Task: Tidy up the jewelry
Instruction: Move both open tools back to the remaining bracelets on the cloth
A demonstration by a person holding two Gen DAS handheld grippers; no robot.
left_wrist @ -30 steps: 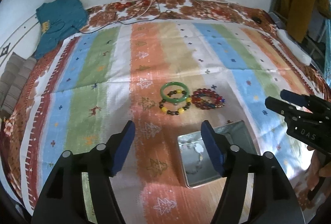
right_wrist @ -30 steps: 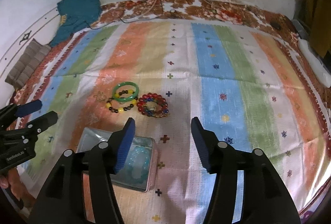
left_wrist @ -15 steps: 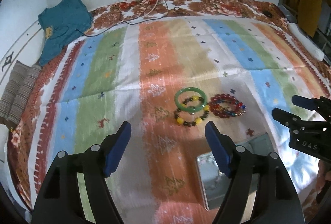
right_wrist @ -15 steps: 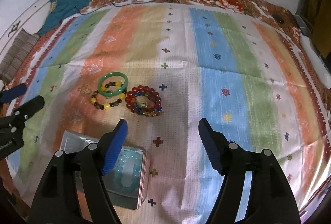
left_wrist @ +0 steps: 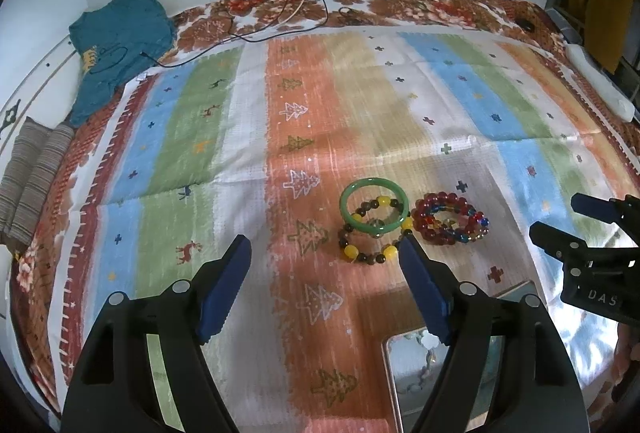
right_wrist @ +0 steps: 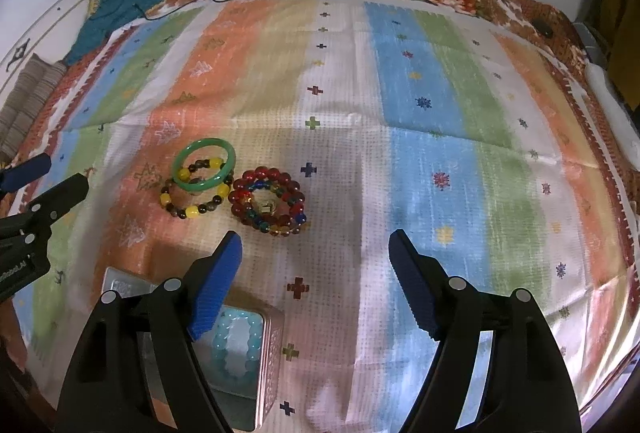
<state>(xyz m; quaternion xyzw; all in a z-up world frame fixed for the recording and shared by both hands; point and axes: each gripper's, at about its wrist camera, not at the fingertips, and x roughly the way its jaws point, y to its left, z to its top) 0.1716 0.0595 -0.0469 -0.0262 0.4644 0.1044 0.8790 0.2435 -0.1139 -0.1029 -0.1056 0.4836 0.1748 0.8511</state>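
Both claws hang spread wide and hold nothing: the left claw (left_wrist: 324, 253) and right claw (right_wrist: 314, 247) hover over the bed's striped blanket (right_wrist: 420, 81). Mid-bed lie a green bangle (right_wrist: 204, 165) overlapping a yellow-and-brown bead bracelet (right_wrist: 192, 201), with red bead bracelets (right_wrist: 268, 203) just beside. A pale blue bracelet (right_wrist: 236, 345) sits in the metal tin (right_wrist: 272, 361) near the bed's near edge.

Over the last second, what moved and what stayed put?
Both open grippers, left gripper and right gripper, advanced toward the bracelets, gripping nothing. The green bangle, red bead bracelet and metal tin stayed in place.
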